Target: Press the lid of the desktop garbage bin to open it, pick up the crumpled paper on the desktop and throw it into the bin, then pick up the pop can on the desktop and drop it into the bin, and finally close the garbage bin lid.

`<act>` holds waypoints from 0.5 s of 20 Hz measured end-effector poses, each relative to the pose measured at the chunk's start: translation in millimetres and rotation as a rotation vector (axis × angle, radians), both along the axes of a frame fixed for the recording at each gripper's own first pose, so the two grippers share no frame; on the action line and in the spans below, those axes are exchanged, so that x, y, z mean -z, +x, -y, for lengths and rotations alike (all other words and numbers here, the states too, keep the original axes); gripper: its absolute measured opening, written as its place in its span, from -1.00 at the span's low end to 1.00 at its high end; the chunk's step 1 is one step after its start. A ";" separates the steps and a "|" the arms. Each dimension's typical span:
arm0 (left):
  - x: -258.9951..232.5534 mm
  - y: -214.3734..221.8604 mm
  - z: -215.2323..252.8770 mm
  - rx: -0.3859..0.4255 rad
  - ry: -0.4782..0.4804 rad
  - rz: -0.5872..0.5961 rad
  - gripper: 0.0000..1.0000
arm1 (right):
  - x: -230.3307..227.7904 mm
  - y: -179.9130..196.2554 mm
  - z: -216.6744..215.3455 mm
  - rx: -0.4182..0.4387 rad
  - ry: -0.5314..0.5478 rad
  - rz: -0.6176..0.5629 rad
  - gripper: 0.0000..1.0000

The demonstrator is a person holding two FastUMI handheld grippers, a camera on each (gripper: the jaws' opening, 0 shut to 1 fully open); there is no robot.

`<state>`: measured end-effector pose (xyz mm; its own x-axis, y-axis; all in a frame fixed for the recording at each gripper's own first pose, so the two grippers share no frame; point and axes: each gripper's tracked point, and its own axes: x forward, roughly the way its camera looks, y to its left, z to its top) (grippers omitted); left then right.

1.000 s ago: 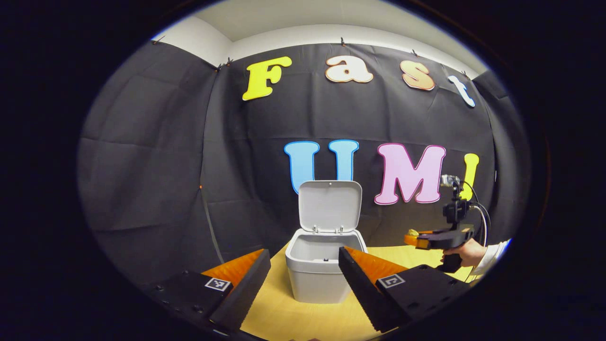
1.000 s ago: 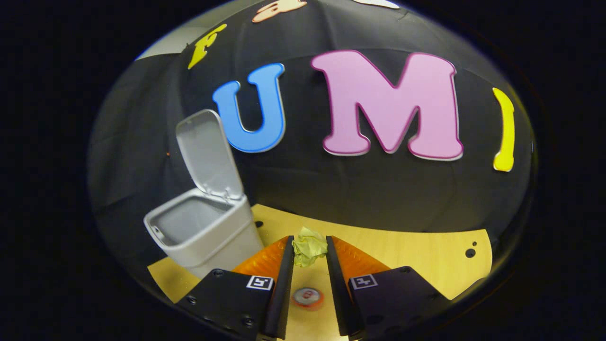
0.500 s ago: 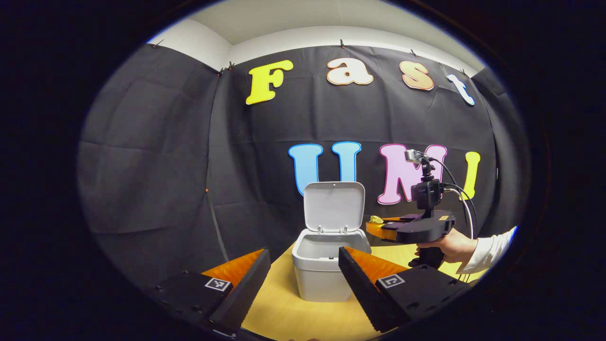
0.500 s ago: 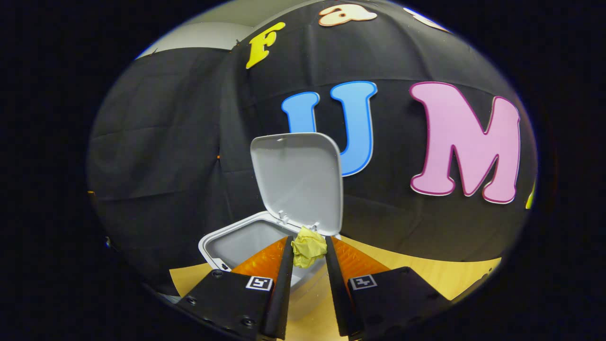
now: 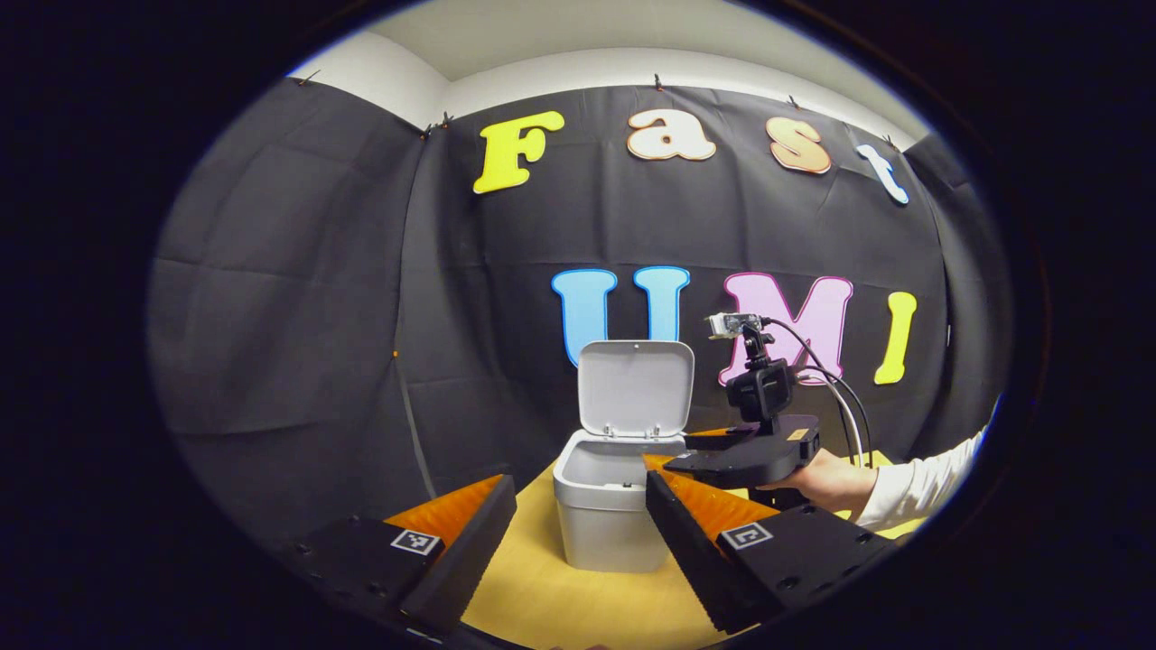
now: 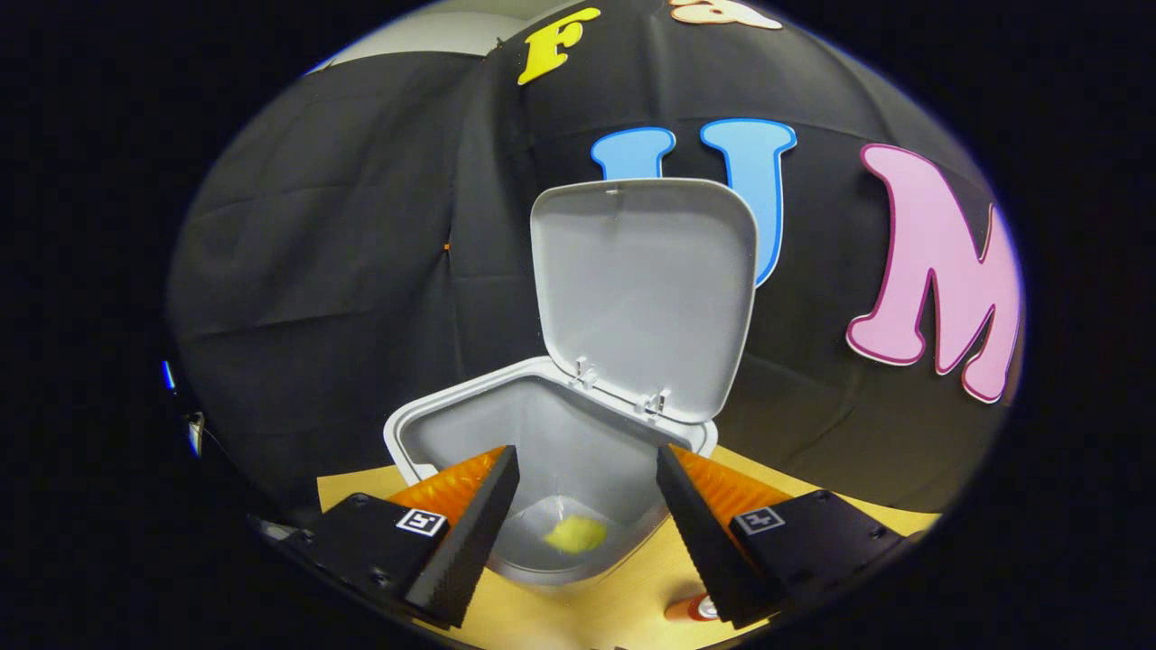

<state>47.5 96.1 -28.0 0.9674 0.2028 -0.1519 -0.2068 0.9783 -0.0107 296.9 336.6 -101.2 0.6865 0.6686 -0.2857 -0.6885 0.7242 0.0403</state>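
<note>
With its fingers spread apart over the bin's mouth, the right gripper [image 6: 585, 506] holds nothing, and the crumpled paper [image 6: 574, 534] lies at the bottom of the garbage bin [image 6: 470, 417]; the paper step looks done. The pop can [image 6: 694, 608] shows on the desktop [image 6: 623, 607] just beside that gripper's finger, so the next move calls for drawing back and down to close on it. The left gripper [image 5: 578, 533] hangs open, short of the bin. Farther back the lid [image 6: 646, 289] stands upright.
</note>
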 end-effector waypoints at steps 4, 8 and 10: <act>5.9 21.1 44.5 0.124 -0.028 0.020 0.93 | -15.5 3.3 37.9 0.035 0.008 0.038 0.94; 21.1 55.9 88.5 0.228 -0.050 0.021 0.93 | -27.6 3.2 93.4 0.098 0.001 0.054 0.94; 33.0 70.9 116.1 0.292 -0.053 0.016 0.94 | -36.1 1.8 127.3 0.149 0.005 0.067 0.94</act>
<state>118.5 -20.0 -61.0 0.9860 -0.0923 -0.1390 0.0840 0.9944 -0.0645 298.7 209.4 -65.1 0.7959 0.5590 -0.2325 -0.5744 0.8186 0.0016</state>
